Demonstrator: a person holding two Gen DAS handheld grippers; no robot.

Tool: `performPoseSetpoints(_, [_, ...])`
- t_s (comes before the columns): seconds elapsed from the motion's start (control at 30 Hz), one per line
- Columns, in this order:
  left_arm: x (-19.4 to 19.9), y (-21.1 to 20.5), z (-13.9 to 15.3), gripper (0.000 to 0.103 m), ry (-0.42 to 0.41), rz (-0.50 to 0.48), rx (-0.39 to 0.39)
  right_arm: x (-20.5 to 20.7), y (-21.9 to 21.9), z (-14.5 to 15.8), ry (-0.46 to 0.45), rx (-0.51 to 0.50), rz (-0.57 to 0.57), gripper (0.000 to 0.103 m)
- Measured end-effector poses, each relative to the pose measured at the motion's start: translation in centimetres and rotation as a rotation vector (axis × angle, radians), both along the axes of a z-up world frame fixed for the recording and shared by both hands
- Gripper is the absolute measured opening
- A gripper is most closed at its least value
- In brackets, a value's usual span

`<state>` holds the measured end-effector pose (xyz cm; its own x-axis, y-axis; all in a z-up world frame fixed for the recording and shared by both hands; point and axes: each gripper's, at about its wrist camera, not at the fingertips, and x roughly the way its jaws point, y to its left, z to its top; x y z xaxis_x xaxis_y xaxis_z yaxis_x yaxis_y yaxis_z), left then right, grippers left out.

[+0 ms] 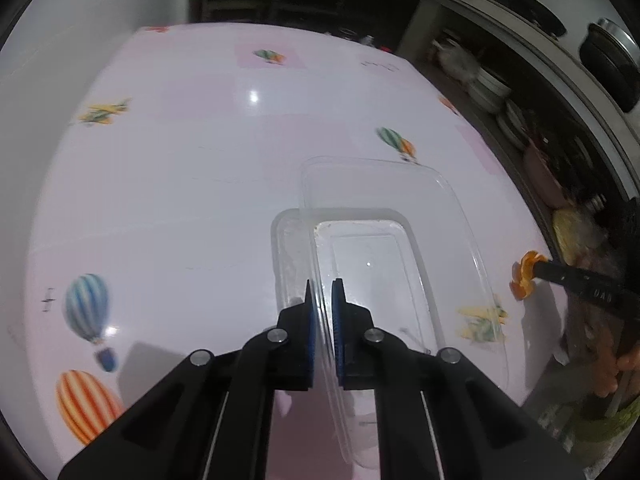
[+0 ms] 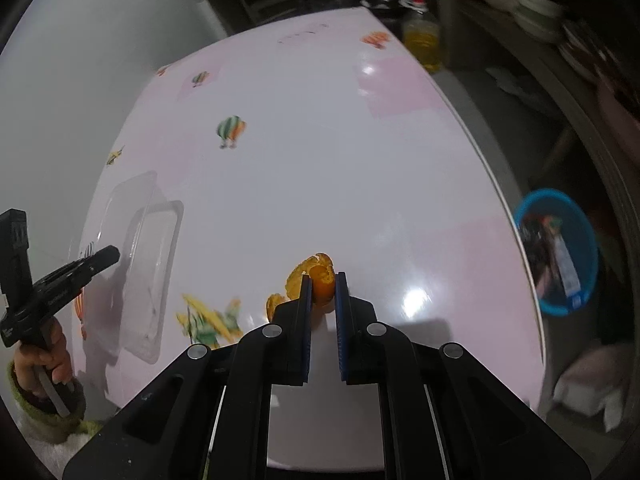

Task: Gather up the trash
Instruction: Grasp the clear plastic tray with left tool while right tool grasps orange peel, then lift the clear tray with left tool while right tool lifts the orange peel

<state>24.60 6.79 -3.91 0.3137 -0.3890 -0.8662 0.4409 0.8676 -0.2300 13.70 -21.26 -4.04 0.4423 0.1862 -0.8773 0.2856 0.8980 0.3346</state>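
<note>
In the left wrist view my left gripper (image 1: 323,286) is shut on the thin rim of a clear plastic food container (image 1: 372,264), whose hinged lid (image 1: 384,184) stands open behind it. The container also shows in the right wrist view, at the left (image 2: 154,264), with the left gripper (image 2: 102,258) at it. My right gripper (image 2: 323,282) is shut on a piece of orange peel (image 2: 320,276) just above the tablecloth; more peel curls out to its left. From the left wrist view the peel (image 1: 526,274) shows at the right gripper's tip.
The table (image 2: 320,140) wears a pink-white cloth printed with balloons and planes. A blue bin (image 2: 560,252) holding trash stands on the floor past the right edge. A bottle of yellow oil (image 2: 422,40) stands beyond the far corner. Shelves with dishes (image 1: 488,88) line the right side.
</note>
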Motion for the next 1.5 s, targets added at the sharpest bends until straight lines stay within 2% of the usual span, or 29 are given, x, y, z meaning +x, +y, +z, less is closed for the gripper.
performPoseSetpoints(0.2, [-1.9, -1.7, -0.7, 0.007, 0.063, -0.047, 0.010, -1.4, -0.8, -0.9, 0.003, 0.026, -0.080, 0.017])
performPoseSetpoints(0.3, [-2.3, -2.0, -0.7, 0.009, 0.066, -0.053, 0.025, -1.1, -0.8, -1.0, 0.002, 0.027, -0.096, 0.033])
performPoseSetpoints(0.37, [-2.7, -2.1, -0.7, 0.009, 0.048, -0.058, 0.059, -0.6, -0.6, -1.0, -0.002, 0.026, -0.098, 0.037])
performPoseSetpoints(0.67, [-3.7, -3.3, -0.9, 0.009, -0.011, -0.074, 0.139, -0.4, 0.1, -1.2, -0.010, 0.008, -0.113, 0.037])
performPoseSetpoints(0.83, [-4.1, -3.8, -1.0, 0.009, -0.051, -0.079, 0.182, -0.7, 0.6, -1.3, -0.013, -0.031, -0.119, 0.030])
performPoseSetpoints(0.9, [-4.4, -4.1, -0.9, 0.009, -0.059, -0.076, 0.187, -0.7, 0.8, -1.4, -0.012, -0.049, -0.116, 0.021])
performPoseSetpoints(1.0, [-4.6, -4.0, -0.8, 0.008, -0.068, -0.070, 0.187, -0.9, 0.7, -1.5, -0.016, -0.037, -0.125, 0.016])
performPoseSetpoints(1.33, [-4.8, -3.7, 0.0, 0.006, -0.093, -0.057, 0.161, -1.3, 0.1, -1.1, -0.042, 0.039, -0.135, 0.010])
performPoseSetpoints(1.5, [-4.8, -3.5, 0.6, 0.004, -0.108, -0.055, 0.147, -1.2, 0.4, -0.6, -0.055, 0.030, -0.131, 0.009])
